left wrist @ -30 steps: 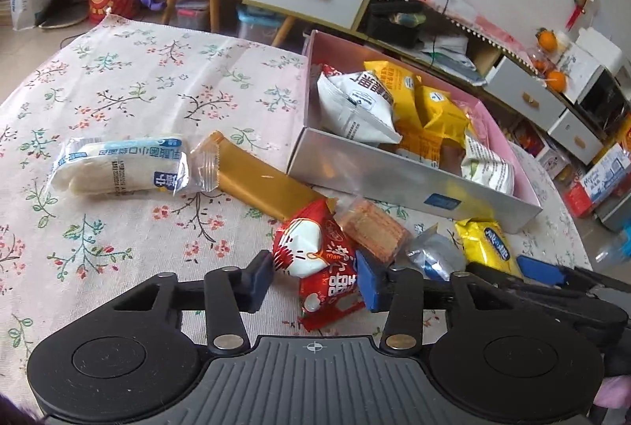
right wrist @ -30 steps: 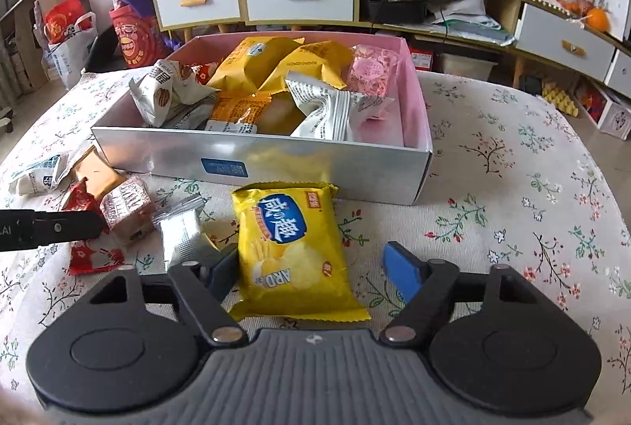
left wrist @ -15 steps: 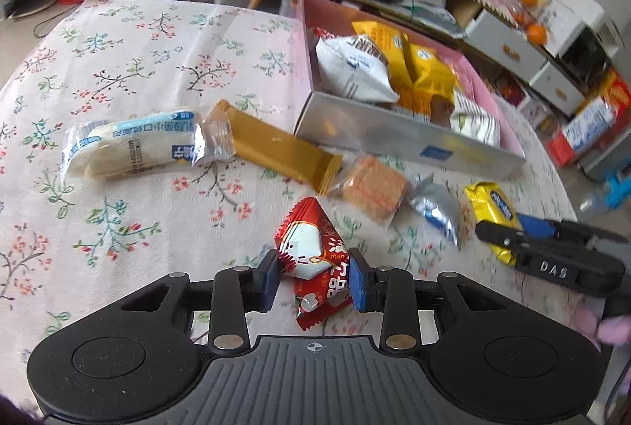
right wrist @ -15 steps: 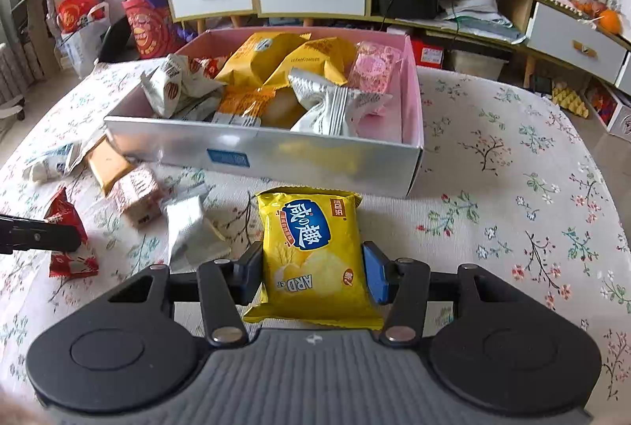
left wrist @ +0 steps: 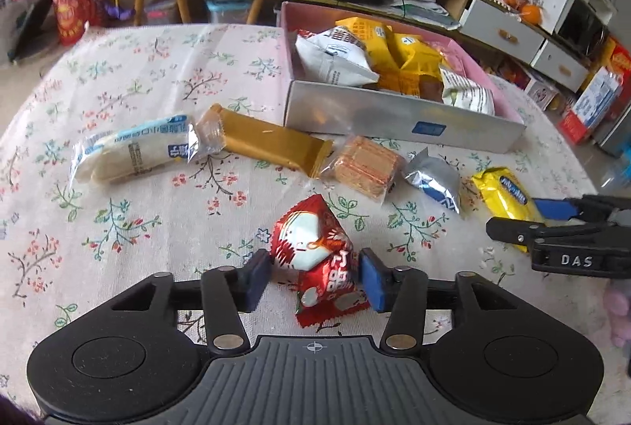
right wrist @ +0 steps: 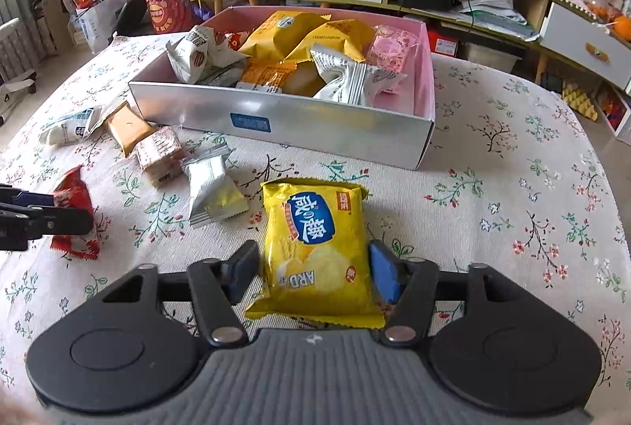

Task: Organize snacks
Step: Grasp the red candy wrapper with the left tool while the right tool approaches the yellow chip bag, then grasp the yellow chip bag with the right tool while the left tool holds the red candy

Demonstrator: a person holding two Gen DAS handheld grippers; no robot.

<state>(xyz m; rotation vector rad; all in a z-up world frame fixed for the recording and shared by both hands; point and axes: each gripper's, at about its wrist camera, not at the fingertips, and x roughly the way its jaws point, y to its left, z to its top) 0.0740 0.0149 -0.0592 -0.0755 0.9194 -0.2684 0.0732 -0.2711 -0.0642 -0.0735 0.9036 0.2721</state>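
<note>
A red-and-white snack packet [left wrist: 311,243] lies on the flowered tablecloth between the pads of my left gripper [left wrist: 314,277]. Its jaws are opening, and the pads stand just beside the packet. A yellow chips packet [right wrist: 315,235] lies flat between the pads of my right gripper [right wrist: 313,273], whose jaws are also opening, with a gap showing at the left pad. The silver-walled, pink-lined box [right wrist: 284,117] behind holds several snack packets. In the left wrist view the right gripper [left wrist: 516,218] reaches in at the right, over the chips packet [left wrist: 504,194].
Loose on the cloth lie a long white bun packet [left wrist: 134,156], a brown bar [left wrist: 268,145], a cracker pack [left wrist: 366,168] and a silver packet [left wrist: 434,180]. The box [left wrist: 394,117] stands behind them. White drawers and shelves stand beyond the table's far edge.
Both grippers closed in on their packets half a second ago and have since widened. The red packet and the chips packet lie on the cloth as before.
</note>
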